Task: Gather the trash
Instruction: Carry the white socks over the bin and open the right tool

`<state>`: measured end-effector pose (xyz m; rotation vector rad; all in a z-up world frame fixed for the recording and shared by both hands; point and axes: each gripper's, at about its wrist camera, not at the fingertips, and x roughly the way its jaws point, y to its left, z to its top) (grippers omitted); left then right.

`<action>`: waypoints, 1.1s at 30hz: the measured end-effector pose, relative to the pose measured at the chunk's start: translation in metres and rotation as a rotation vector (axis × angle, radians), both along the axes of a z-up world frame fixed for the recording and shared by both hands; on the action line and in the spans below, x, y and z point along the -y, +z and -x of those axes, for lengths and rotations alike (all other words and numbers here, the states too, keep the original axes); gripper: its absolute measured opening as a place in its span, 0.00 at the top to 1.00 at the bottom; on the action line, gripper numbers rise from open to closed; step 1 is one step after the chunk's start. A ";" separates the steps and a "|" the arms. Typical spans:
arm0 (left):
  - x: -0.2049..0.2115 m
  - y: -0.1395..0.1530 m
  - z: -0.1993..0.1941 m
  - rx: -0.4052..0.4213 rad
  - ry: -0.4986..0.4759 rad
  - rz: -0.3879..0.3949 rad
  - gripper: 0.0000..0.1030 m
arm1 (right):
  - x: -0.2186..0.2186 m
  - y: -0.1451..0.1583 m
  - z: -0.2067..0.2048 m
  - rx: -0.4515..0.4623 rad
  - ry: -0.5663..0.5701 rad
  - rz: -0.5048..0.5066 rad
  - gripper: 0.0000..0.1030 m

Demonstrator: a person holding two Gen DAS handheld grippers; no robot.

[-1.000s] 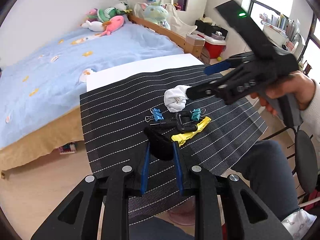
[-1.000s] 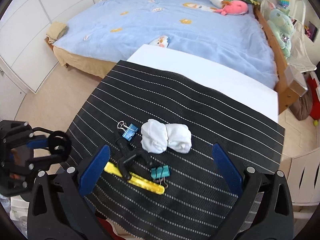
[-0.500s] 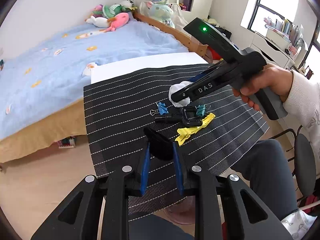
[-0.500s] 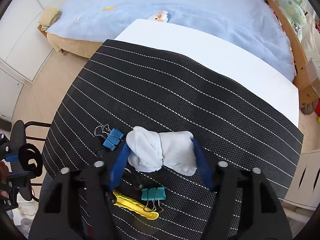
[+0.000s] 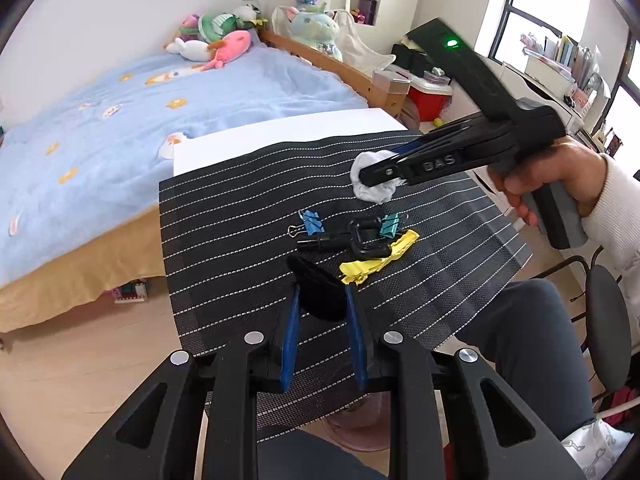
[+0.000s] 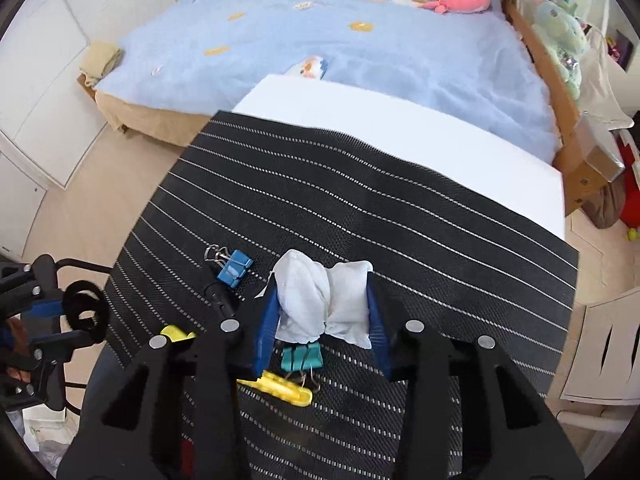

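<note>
A crumpled white tissue (image 6: 324, 304) lies on the black striped mat (image 6: 400, 220). My right gripper (image 6: 322, 294) points steeply down over it. Its jaws are closing, and the blue pads (image 6: 266, 320) press the tissue in from both sides. In the left wrist view the same gripper (image 5: 374, 172) sits on the tissue (image 5: 376, 194), held by a hand in a white sleeve. My left gripper (image 5: 321, 300) hovers at the mat's near edge, shut on a black fuzzy loop (image 5: 316, 280). From the right wrist view it (image 6: 76, 316) appears at the far left.
Beside the tissue lie a blue binder clip (image 5: 310, 220), a teal binder clip (image 5: 390, 226), a black plastic clip (image 5: 352, 238) and a yellow clip (image 5: 376, 262). The mat covers a white table (image 5: 280, 136). A blue bed (image 5: 120, 120) stands behind. A person's knee (image 5: 520, 320) is at the right.
The right gripper came down over the tissue and its wide jaws closed onto it, bunching it up. The left gripper kept still with the black loop.
</note>
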<state>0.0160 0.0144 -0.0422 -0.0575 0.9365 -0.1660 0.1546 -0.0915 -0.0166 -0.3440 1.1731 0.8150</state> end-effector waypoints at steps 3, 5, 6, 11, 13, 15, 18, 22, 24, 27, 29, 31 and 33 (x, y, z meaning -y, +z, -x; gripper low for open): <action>0.004 0.003 0.002 0.005 -0.003 -0.002 0.78 | 0.013 0.014 0.010 0.022 -0.012 -0.033 0.61; 0.006 0.005 0.003 0.008 -0.007 -0.004 0.78 | 0.020 0.020 0.018 0.037 -0.021 -0.048 0.61; 0.008 0.006 0.004 0.010 -0.010 -0.006 0.78 | 0.025 0.025 0.022 0.044 -0.026 -0.059 0.61; 0.017 0.017 0.013 0.033 -0.017 -0.008 0.78 | 0.046 0.047 0.048 0.092 -0.035 -0.096 0.61; 0.020 0.022 0.017 0.045 -0.022 -0.006 0.78 | 0.054 0.056 0.059 0.111 -0.038 -0.115 0.61; 0.023 0.025 0.021 0.054 -0.028 -0.006 0.78 | 0.062 0.065 0.071 0.127 -0.039 -0.134 0.61; 0.030 0.031 0.028 0.066 -0.042 -0.005 0.78 | 0.073 0.076 0.089 0.140 -0.035 -0.163 0.61; 0.035 0.037 0.038 0.083 -0.050 -0.002 0.78 | 0.086 0.087 0.113 0.161 -0.030 -0.190 0.61; 0.038 0.039 0.043 0.093 -0.052 -0.004 0.78 | 0.092 0.092 0.125 0.170 -0.031 -0.202 0.61; 0.040 0.042 0.051 0.106 -0.052 0.001 0.78 | 0.103 0.098 0.141 0.182 -0.039 -0.215 0.61; 0.042 0.044 0.056 0.112 -0.055 0.001 0.78 | 0.108 0.099 0.152 0.193 -0.042 -0.213 0.61; 0.043 0.045 0.061 0.116 -0.057 0.006 0.78 | 0.112 0.100 0.160 0.197 -0.043 -0.210 0.61; 0.045 0.046 0.065 0.120 -0.058 0.009 0.78 | 0.115 0.099 0.169 0.198 -0.039 -0.206 0.61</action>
